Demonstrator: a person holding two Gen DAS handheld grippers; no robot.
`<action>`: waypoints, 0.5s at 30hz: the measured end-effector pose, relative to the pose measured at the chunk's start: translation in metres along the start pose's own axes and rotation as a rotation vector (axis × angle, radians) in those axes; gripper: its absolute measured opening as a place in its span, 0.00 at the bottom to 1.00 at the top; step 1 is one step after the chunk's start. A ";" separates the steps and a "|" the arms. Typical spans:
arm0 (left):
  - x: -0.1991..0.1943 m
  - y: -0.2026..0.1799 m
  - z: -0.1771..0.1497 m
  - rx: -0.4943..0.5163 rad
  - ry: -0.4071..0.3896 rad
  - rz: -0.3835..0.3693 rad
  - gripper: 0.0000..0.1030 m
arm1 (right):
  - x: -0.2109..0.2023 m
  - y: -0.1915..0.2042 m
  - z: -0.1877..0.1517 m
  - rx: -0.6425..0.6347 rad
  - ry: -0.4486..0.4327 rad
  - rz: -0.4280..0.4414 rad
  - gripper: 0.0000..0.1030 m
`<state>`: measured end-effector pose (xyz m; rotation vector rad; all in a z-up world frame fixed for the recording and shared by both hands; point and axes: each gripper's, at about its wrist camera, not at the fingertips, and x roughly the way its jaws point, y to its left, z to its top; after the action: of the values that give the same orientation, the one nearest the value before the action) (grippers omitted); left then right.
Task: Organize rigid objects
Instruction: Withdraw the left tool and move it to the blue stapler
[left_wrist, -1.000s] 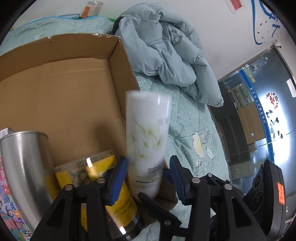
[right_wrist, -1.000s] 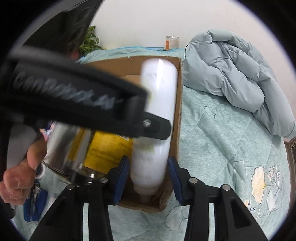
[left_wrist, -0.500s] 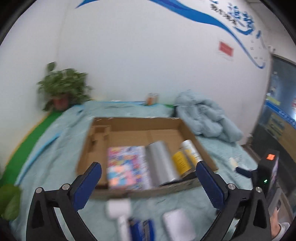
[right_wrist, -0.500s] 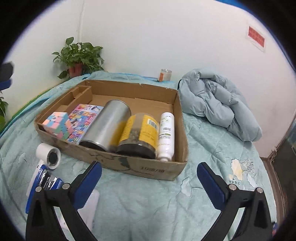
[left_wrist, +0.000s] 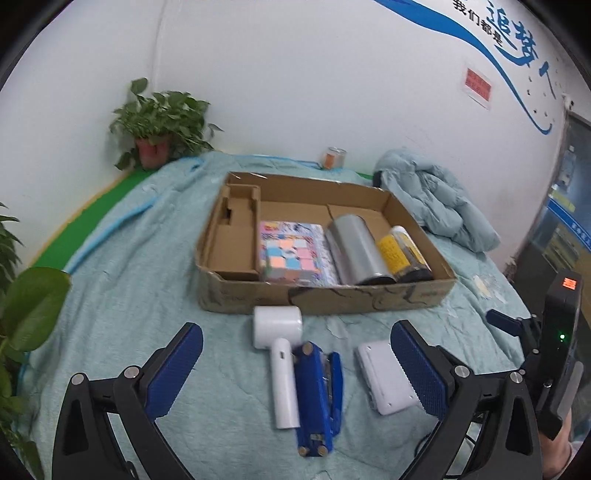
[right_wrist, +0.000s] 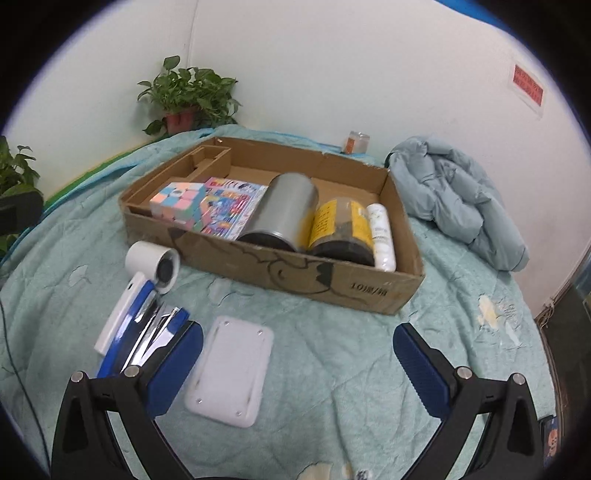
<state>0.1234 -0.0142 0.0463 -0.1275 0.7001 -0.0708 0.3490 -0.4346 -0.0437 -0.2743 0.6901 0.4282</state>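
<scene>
Now that white bottle (right_wrist: 381, 236) lies in cardboard box (right_wrist: 332, 284) beside yellow jar (right_wrist: 341, 230), both released: left gripper (left_wrist: 295, 363) and right gripper (right_wrist: 297, 363) just opened wide, empty, pulled back. Left outside: hair dryer (left_wrist: 279, 350), stapler (left_wrist: 317, 395), white case (right_wrist: 231, 371).

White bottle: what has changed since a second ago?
Both hand-held grippers let go of the white bottle; it now lies in the cardboard box beside the yellow-labelled jar. Both have just opened and pulled back, empty. Box contents unchanged.
</scene>
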 end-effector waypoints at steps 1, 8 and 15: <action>0.001 -0.002 -0.002 0.009 0.002 -0.012 0.72 | -0.002 0.002 -0.002 -0.006 0.001 0.005 0.96; 0.018 -0.004 -0.012 0.020 0.032 -0.027 0.31 | -0.007 0.002 -0.016 0.084 0.019 0.152 0.81; 0.030 0.038 -0.025 -0.115 0.112 -0.102 1.00 | 0.012 0.028 -0.042 0.124 0.138 0.427 0.99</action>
<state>0.1309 0.0184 0.0031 -0.2716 0.8100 -0.1363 0.3211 -0.4225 -0.0853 -0.0362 0.9104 0.7746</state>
